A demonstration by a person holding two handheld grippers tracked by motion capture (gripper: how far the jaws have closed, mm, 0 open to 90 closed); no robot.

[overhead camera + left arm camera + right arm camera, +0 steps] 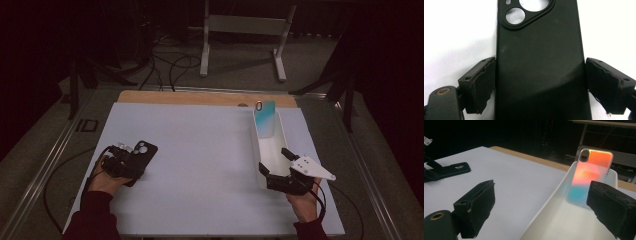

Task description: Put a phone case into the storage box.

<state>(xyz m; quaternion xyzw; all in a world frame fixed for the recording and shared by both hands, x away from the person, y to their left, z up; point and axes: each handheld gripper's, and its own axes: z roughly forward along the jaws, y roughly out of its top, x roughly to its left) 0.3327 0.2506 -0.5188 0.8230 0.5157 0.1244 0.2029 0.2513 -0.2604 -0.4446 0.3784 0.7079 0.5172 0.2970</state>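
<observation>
Resting low in the high view, the person's two hands each carry a gripper over the white table point(200, 150). At lower left, the left gripper point(131, 165) sits over the near end of a black phone case point(142, 152), which lies flat on the table with its camera cut-out pointing up the frame. In the left gripper view the case point(540, 62) runs up the middle between the two pads; the left pad point(482, 82) meets the case's edge, the right pad stands just beside the other edge, and whether they press on it I cannot tell. The jaws stand fairly wide, about the width of the case.

At lower right, the right gripper point(272, 165) hovers at the near end of a long white tray point(282, 137). Its jaws are spread wide with nothing between them; in the right gripper view point(541, 202) the tray's rim point(554, 187) runs up between the pads.

Farther up the tray, at its far end, an iridescent phone case point(265, 117) leans upright against the end wall, showing orange above teal point(590, 173). Beyond the table, at the top of the high view, cables point(170, 65) trail across the floor beside a grey stand point(242, 30).
</observation>
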